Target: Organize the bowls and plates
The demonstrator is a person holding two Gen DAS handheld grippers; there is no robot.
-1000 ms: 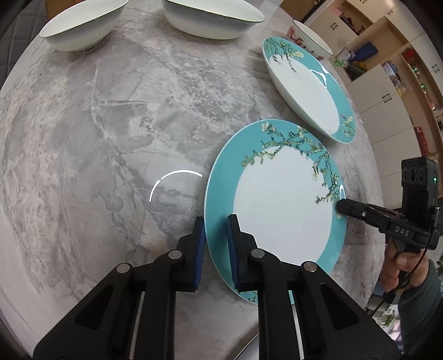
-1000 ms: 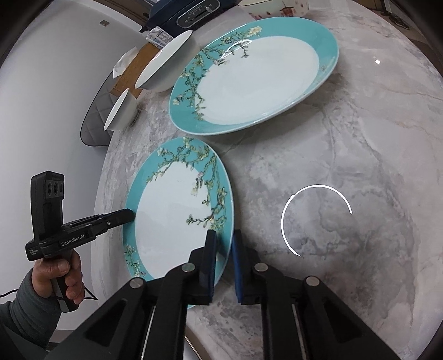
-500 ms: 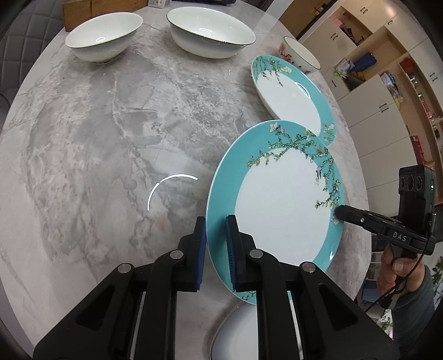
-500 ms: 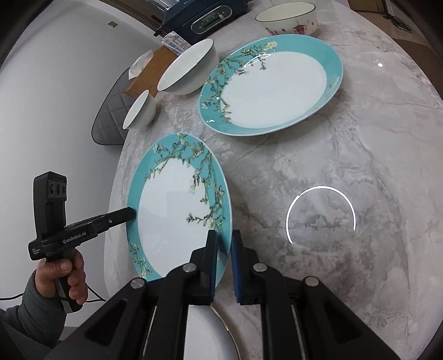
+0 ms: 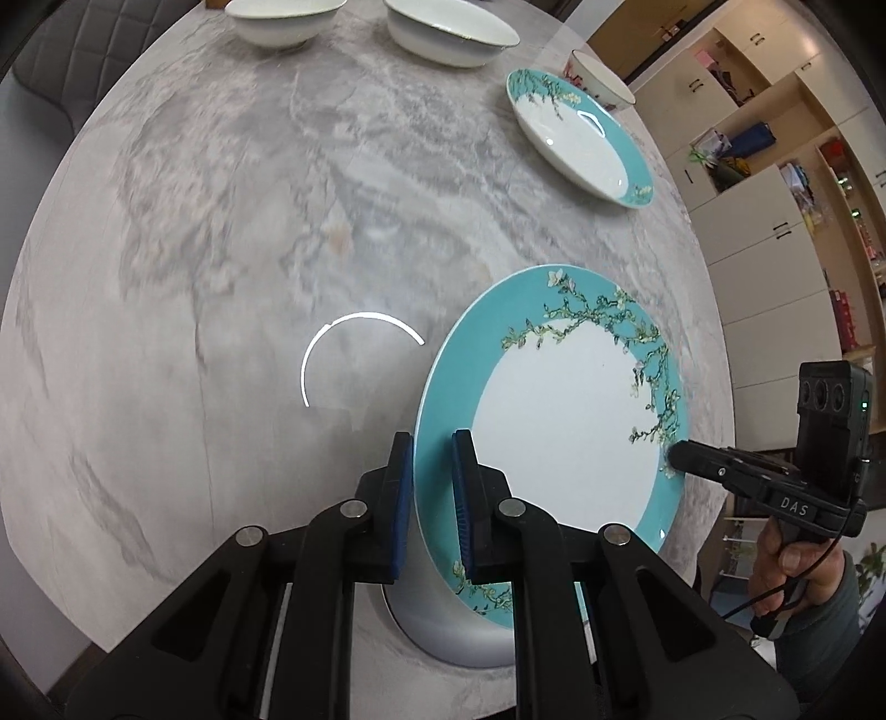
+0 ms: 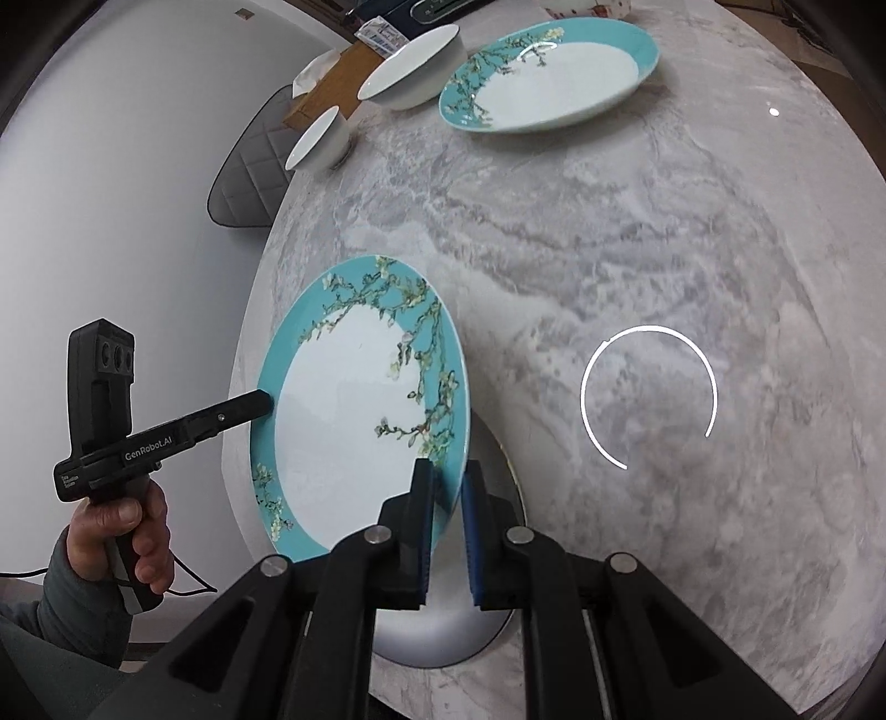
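A teal-rimmed plate with a blossom pattern (image 5: 559, 421) (image 6: 354, 410) hangs in the air above the marble table, held at opposite edges. My left gripper (image 5: 433, 443) is shut on its left rim and my right gripper (image 6: 447, 471) is shut on its right rim. Beneath the lifted plate lies a plain white plate (image 5: 443, 631) (image 6: 443, 631) at the table's near edge. A second teal blossom plate (image 5: 581, 141) (image 6: 554, 83) rests far across the table. Two white bowls (image 5: 282, 19) (image 5: 448, 30) stand at the far side.
The grey marble table (image 5: 221, 277) stretches wide between the near plate and the far dishes. A small patterned bowl (image 5: 601, 83) sits beyond the far teal plate. A padded chair (image 6: 249, 171) and a wooden box (image 6: 332, 83) stand behind the table; cabinets (image 5: 775, 221) line the right.
Both grippers have lifted the teal plate and carried it toward the near edge, away from the far plate. The white plate has come into view beneath it.
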